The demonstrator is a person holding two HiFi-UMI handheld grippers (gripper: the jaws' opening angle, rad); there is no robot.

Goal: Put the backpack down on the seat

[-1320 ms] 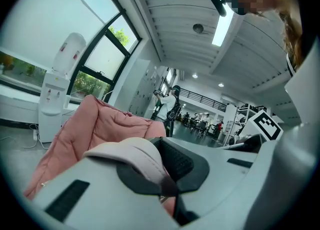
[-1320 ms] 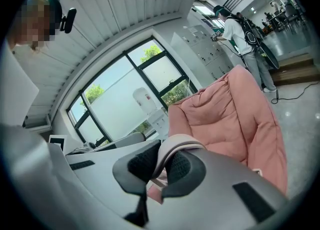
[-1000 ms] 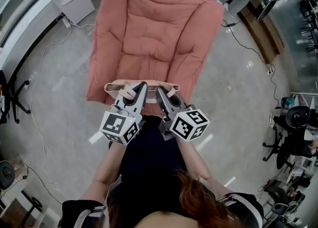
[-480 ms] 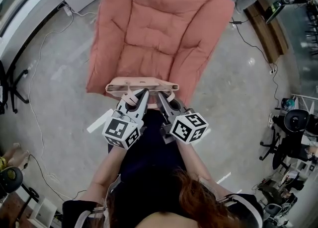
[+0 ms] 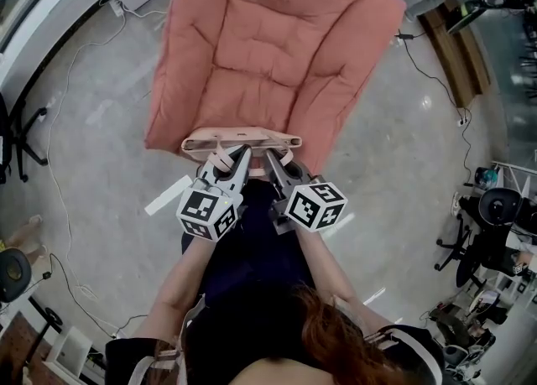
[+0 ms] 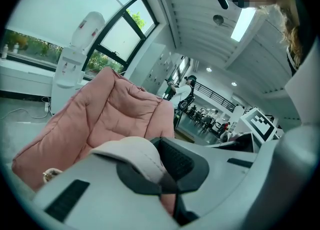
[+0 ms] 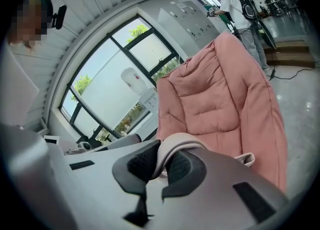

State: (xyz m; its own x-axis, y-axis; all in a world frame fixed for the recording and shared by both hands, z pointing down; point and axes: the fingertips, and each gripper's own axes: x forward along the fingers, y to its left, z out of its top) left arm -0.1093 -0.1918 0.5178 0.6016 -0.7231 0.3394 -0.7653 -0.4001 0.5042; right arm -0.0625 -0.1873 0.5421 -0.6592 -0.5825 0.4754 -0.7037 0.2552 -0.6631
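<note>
Left claw: the left claw point(image 5: 228, 157) is closed on a pale strap point(image 6: 135, 155) of the backpack. In the left gripper view the strap curves over the dark pads and is pinched between them.
Right claw: the right claw point(image 5: 274, 159) is closed in the same way on a second strap point(image 7: 175, 143), which makes a loop between its jaws.
Where the backpack is: the backpack point(image 5: 241, 136) hangs under both claws, at the near edge of the pink padded seat point(image 5: 277, 39). I judge it is not yet put down.
Relation that matters: the seat lies in front of the claws and lower than them. The long axis of the backpack's top runs from left to right, along the near edge of the seat. The two claws are side by side at the middle of this top, and neither is clearly nearer to the seat.
Next move, my judgement: the backpack should go forward and down onto the cushion, with both claws kept level so that it does not tip.
Hidden: only the top rim of the backpack shows in the head view. Its body is covered by the claws and their marker cubes.
Cannot tell: whether the bottom of the backpack touches the seat or the floor point(image 5: 101, 148).
Cut off: the far end of the seat is out of the head view.
</note>
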